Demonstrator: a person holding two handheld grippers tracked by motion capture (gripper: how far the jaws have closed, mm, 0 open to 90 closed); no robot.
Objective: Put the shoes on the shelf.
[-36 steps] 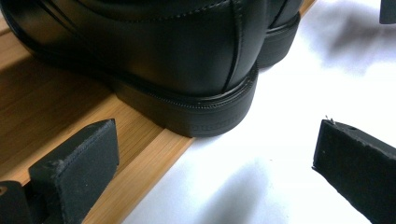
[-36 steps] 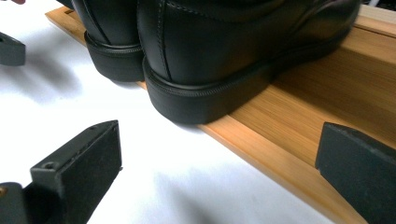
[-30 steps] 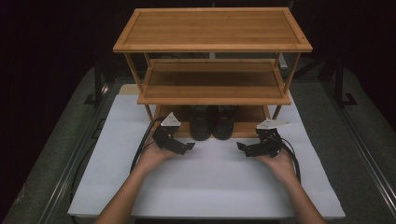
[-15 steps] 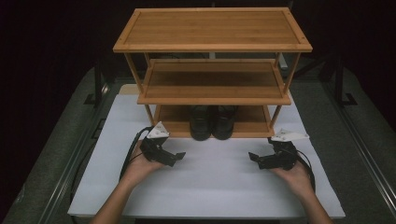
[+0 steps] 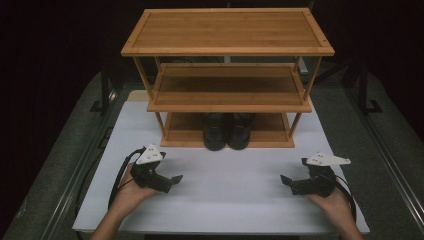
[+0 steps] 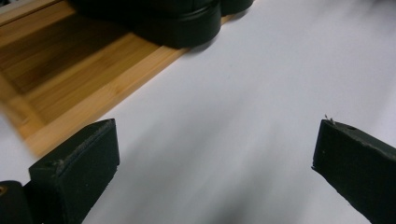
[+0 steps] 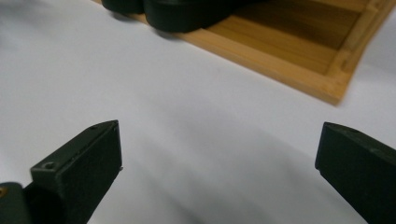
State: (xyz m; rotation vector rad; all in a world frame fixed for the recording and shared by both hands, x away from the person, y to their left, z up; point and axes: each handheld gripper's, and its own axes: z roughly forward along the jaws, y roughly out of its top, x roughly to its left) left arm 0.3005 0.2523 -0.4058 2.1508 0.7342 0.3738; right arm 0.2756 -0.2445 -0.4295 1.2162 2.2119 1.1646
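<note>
- Pair of black shoes: side by side on the bottom tier of the bamboo rack, toes over its front edge.
- Left gripper: jaws spread wide, empty, above the white mat, well apart from the shoes.
- Right gripper: jaws spread wide, empty, near the mat's right edge.

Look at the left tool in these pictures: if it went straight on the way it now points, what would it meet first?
The left tool points across the white mat toward the right tool. Nothing lies between them, so probably that tool first, though depth is uncertain.
</note>
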